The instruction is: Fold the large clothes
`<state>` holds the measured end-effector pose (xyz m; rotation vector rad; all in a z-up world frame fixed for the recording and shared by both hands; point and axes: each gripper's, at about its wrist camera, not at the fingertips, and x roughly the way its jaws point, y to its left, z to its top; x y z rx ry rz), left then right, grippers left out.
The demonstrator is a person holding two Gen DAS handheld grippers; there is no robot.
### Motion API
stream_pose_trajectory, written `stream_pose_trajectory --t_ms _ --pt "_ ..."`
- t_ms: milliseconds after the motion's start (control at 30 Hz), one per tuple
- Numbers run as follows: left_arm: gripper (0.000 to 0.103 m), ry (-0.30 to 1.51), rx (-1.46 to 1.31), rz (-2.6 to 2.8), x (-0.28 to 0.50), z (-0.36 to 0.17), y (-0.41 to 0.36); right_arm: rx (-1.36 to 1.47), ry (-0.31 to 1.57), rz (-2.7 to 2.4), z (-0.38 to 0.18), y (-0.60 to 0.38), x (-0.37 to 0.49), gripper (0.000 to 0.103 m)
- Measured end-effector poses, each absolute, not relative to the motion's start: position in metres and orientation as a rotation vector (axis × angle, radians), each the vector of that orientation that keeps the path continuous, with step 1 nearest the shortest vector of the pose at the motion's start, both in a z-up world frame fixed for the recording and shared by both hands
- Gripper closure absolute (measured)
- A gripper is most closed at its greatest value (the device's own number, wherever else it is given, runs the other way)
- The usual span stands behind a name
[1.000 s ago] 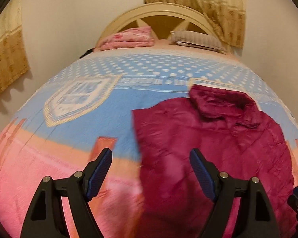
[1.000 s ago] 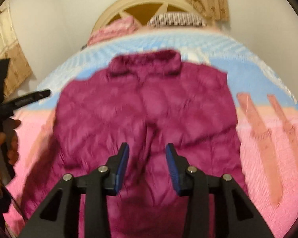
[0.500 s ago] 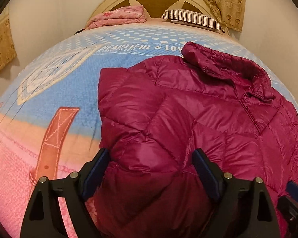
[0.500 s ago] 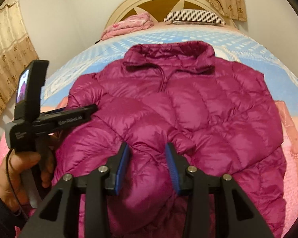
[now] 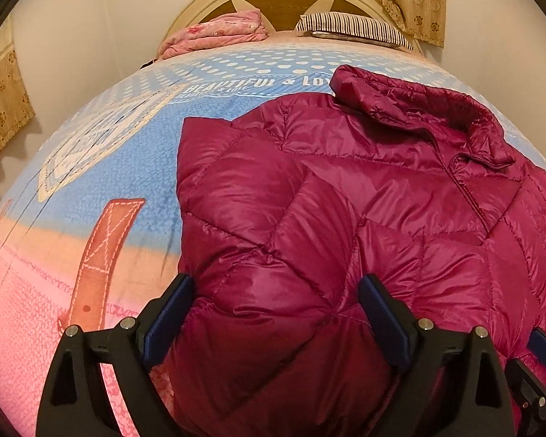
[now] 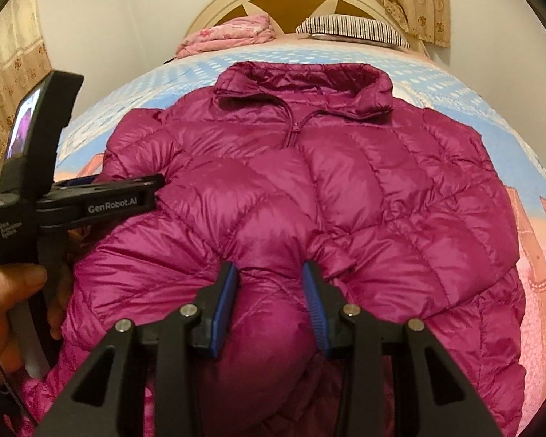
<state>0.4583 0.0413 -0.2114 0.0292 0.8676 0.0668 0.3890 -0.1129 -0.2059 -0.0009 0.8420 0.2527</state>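
Magenta puffer jacket (image 6: 345,196) lying front-up, sleeve folded in

Left hand-held gripper (image 5: 273,313) wide, right hand-held gripper (image 6: 271,291) seemingly pinching
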Motion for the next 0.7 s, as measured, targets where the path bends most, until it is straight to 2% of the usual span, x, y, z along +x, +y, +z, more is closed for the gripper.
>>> stream_pose_trajectory --t_ms 700 --pt "0.01 0.868 0.039 0.071 0.4571 -0.2131 0.0424 -0.083 0.82 0.207 -0.2092 -0.1024 0.3869 0.061"
